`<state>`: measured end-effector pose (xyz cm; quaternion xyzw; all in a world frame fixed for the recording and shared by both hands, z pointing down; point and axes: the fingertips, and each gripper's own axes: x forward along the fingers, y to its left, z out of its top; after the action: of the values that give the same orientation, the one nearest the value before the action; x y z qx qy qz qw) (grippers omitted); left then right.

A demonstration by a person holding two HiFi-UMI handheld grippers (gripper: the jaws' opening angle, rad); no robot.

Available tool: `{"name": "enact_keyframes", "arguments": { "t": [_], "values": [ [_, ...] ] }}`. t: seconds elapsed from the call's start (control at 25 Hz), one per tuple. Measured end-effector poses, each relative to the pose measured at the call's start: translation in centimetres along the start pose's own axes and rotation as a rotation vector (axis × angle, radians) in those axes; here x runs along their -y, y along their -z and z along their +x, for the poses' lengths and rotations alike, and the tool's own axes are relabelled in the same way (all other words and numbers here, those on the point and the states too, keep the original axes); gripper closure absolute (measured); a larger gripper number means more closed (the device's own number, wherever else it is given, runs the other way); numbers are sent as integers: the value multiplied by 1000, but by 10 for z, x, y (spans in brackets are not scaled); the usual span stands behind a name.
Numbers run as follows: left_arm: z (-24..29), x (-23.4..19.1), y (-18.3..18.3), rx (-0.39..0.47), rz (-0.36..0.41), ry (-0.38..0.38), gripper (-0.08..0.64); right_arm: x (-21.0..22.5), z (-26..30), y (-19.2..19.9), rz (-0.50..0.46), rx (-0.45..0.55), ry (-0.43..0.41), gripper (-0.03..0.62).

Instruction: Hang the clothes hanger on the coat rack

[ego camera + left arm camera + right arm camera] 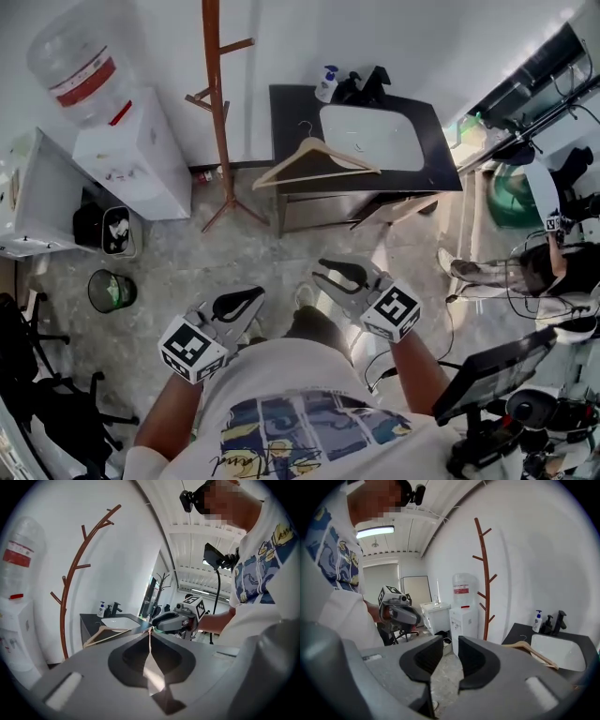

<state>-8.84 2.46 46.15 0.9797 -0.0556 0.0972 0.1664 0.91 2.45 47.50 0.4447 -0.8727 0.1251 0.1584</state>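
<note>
A wooden clothes hanger [314, 159] with a metal hook lies on the black sink counter [441, 155], its left end past the counter's corner. The brown wooden coat rack [217, 103] stands on the floor just left of the counter, and its pegs are bare. Both grippers are held low near my body, well short of the hanger. My left gripper [251, 298] is shut with nothing in it. My right gripper [328, 269] is open, with only floor showing between its jaws. The hanger [534, 651] and rack [485, 588] also show in the right gripper view.
A white water dispenser [131, 155] with a bottle stands left of the rack, with a small bin [111, 291] and an office chair [37, 375] nearer. A soap bottle [326, 82] and tap sit behind the basin. A person [525, 272] and a monitor [492, 370] are at right.
</note>
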Motion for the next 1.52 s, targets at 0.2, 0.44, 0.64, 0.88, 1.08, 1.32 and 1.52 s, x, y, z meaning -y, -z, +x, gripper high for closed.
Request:
{"name": "enact_keyframes", "arguments": {
  "t": [0.2, 0.44, 0.64, 0.88, 1.08, 1.32, 1.52],
  "values": [
    [31, -22, -17, 20, -9, 5, 548, 75, 2, 11, 47, -33, -7, 494],
    [97, -49, -46, 15, -19, 9, 548, 183, -4, 39, 137, -123, -87, 469],
    [152, -71, -71, 24, -23, -11, 548, 273, -3, 67, 218, -198, -160, 445],
    [203, -89, -85, 3, -47, -61, 548, 361, 18, 110, 283, -297, -221, 410],
    [225, -103, -93, -8, -78, -137, 548, 411, 42, 153, 337, -401, -278, 379],
    [237, -121, -93, -27, -107, -204, 548, 439, 72, 187, 417, -505, -373, 353],
    [241, -126, -93, -53, -123, -249, 548, 443, 96, 209, 460, -574, -453, 322]
  ]
}}
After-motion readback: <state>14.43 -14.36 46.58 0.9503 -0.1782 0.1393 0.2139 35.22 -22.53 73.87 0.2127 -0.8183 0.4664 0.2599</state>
